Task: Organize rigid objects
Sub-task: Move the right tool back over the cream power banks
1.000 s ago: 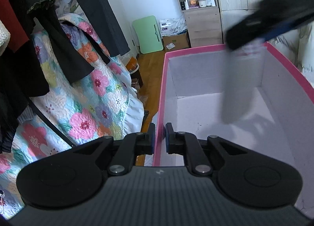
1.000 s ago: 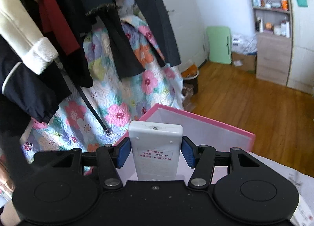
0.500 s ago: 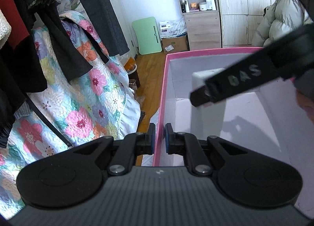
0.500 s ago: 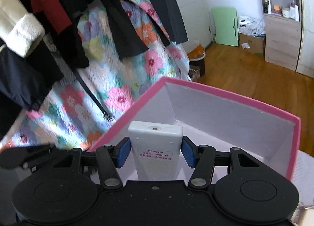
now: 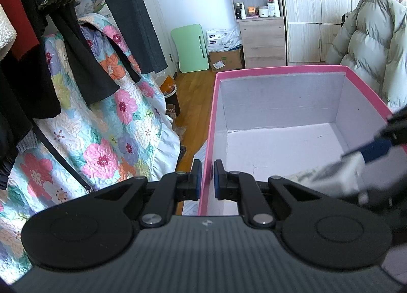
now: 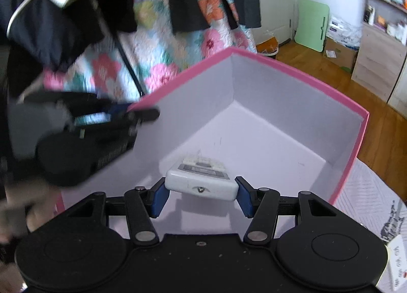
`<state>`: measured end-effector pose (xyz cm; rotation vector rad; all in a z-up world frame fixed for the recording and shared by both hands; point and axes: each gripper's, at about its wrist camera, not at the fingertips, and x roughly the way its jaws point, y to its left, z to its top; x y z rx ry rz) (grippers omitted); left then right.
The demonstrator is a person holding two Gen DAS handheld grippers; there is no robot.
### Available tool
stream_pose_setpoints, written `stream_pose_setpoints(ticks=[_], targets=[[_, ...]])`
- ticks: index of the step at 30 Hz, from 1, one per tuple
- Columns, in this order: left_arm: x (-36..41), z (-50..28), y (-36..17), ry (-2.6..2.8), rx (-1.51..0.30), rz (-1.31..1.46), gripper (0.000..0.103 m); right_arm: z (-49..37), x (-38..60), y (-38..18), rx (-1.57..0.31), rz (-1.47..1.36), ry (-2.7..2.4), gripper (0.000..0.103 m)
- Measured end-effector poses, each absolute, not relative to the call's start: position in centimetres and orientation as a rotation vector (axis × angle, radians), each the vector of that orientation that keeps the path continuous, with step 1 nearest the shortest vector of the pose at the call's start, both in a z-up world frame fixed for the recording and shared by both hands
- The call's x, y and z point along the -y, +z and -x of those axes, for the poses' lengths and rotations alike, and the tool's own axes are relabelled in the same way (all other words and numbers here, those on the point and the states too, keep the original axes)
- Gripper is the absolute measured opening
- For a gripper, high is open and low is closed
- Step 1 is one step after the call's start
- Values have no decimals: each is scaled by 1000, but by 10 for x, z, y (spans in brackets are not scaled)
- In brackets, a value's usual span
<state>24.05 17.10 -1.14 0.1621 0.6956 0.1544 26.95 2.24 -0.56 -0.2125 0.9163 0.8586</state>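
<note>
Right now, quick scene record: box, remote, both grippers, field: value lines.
box: pink box, open top, white inside, nothing visible on its floor
remote: white remote, lying flat, low inside the box; contact with the floor cannot be told
right gripper: right gripper shut on the remote, blue pads on its two sides
left gripper: left gripper shut on the box's near left wall, one finger inside, one outside
surroundings: floral quilt left of the box; wood floor beyond
</note>
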Motion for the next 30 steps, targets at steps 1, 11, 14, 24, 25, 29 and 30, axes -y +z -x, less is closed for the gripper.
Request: stream_pose_setpoints(ticks=[1, 11, 14, 24, 25, 29, 30], targets=[[-171, -241, -11, 155, -696, -162, 9, -265, -23, -7, -920, 226, 856, 61], [-171, -240, -11, 156, -696, -158, 9, -247, -7, -5, -989, 67, 931, 64], [-173, -240, -12, 156, -696, -156, 9, -237, 18, 12, -917, 1, 926, 64], [-172, -241, -13, 155, -696, -154, 9, -220, 143, 23, -847, -131, 621, 64], [-172, -241, -13, 155, -697, -158, 9, -219, 151, 19, -856, -138, 592, 64], [-172, -242, -15, 155, -697, -158, 9, -213, 167, -8, -907, -171, 536, 64], [-172, -242, -14, 156, -698, -158, 9, -212, 167, -14, -918, -178, 535, 64]])
